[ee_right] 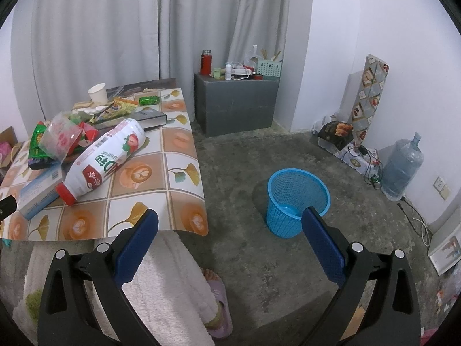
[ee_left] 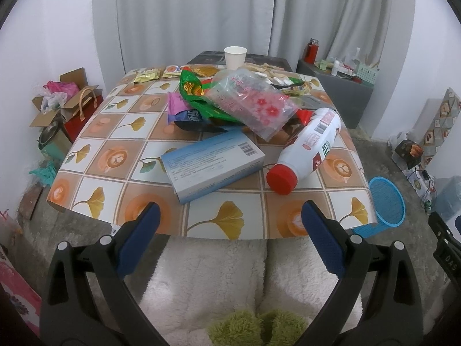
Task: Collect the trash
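1. The left tongs (ee_left: 230, 216) hung released, holding nothing, before the surface (ee_left: 121, 132) edge.
2. The right tongs (ee_right: 230, 225) were likewise spread and bare above the floor, near the blue wastebasket (ee_right: 296, 201).
3. On the surface lay a blue carton (ee_left: 213, 164) beside a toppled red-capped bottle (ee_left: 308, 150).
4. Behind them sat piled wrappers (ee_left: 230, 101), then a paper cup (ee_left: 235, 57).

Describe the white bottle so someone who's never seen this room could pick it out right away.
Start at the table with the ginkgo-leaf cloth and go to its near right part, on the side of the blue basket that stands on the floor. The white bottle lies on its side there, right of a flat light blue box. It alone has a red screw cap, which points toward the near edge.
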{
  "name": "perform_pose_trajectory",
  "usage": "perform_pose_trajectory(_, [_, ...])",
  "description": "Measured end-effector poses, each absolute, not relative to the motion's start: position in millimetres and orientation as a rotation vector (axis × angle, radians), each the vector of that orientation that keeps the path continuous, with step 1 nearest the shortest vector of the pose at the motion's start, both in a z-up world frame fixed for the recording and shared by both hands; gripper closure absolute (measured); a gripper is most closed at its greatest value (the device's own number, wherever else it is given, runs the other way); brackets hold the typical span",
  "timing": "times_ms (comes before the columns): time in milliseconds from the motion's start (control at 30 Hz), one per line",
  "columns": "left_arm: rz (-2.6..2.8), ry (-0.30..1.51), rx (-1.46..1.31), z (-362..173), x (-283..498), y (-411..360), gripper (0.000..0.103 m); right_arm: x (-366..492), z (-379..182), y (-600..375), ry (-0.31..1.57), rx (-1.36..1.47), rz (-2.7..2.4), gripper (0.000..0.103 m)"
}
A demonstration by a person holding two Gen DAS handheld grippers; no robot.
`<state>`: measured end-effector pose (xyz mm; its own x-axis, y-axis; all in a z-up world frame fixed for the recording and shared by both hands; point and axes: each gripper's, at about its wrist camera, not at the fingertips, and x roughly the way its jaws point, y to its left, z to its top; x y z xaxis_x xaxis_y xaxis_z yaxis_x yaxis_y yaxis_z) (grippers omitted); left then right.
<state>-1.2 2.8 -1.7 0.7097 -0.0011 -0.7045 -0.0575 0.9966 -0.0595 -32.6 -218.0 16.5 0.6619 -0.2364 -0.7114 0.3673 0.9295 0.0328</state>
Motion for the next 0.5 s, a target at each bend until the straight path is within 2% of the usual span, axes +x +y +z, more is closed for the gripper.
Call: perform_pose_trajectory(500, [0.034, 0.776, -0.079, 7.6, -2.1, -2.7, 0.009, -32.0, 17.2, -218.8, 0.777, 0.181, -0.341, 0.006])
